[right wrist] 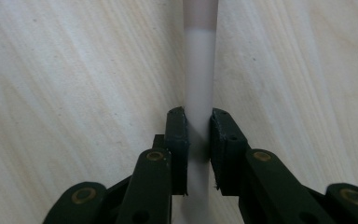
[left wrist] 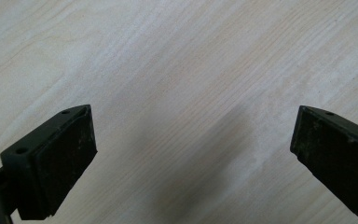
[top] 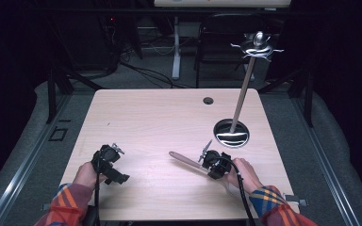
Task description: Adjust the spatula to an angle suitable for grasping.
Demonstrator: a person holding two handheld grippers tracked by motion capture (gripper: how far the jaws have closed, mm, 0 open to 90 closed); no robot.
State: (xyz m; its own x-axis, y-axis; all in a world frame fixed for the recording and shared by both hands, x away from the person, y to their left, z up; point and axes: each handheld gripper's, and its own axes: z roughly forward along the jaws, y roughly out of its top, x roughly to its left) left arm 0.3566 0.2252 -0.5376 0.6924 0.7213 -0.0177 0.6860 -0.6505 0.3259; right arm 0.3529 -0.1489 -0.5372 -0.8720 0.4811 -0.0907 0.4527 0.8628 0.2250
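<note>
The right gripper has its jaws squeezed tight on a pale spatula handle, which lies low over the front middle of the wooden table, blade end pointing left. The left gripper sits at the front-left with its jaws wide apart over bare wood. A utensil stand sits behind, near the right edge.

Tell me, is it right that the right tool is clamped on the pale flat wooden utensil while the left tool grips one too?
Not quite. The left tool is open with nothing between its jaws, as the left gripper view shows. The right tool is indeed clamped on the pale flat wooden utensil.
</note>
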